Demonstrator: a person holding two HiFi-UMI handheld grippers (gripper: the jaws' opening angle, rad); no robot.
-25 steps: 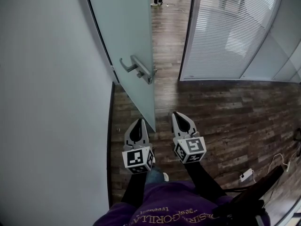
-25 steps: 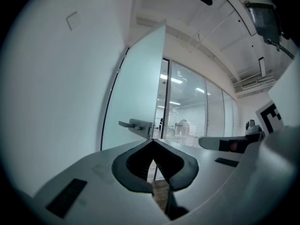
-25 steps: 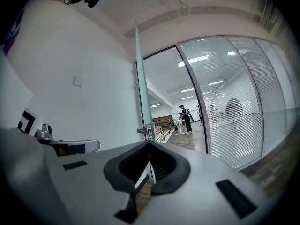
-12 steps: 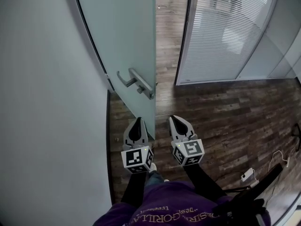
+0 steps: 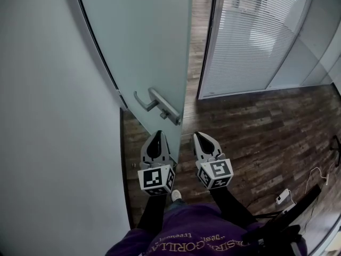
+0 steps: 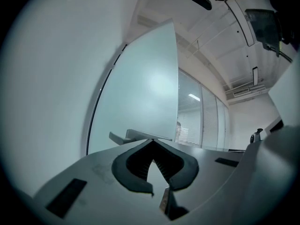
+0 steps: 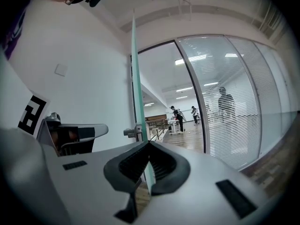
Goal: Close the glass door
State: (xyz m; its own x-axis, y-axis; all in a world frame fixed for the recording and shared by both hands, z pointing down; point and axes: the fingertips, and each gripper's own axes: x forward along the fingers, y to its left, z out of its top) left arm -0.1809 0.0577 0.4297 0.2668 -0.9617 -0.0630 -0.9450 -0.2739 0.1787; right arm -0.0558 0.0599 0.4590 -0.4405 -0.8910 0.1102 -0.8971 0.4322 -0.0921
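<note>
The frosted glass door [image 5: 149, 52] stands open, swung in against the white wall, its free edge facing me. Its metal lever handle [image 5: 157, 105] sits just beyond my left gripper [image 5: 157, 135], which is shut and holds nothing. In the left gripper view the handle [image 6: 136, 136] shows right above the closed tips [image 6: 152, 139], apart from them. My right gripper [image 5: 200, 136] is also shut and empty, level with the left one and just right of the door's edge. In the right gripper view the door edge [image 7: 137, 93] rises as a thin green line behind the tips [image 7: 149, 142].
A white wall [image 5: 53, 116] runs along the left. A glass partition with blinds [image 5: 250, 41] stands to the right of the doorway. Cables and a white adapter [image 5: 282, 197] lie on the wood floor at lower right. People stand far down the corridor [image 7: 180, 118].
Both grippers and the head view have moved forward towards the door. The door fills more of the picture and its handle lies closer to the left gripper's tips. Both stay shut.
</note>
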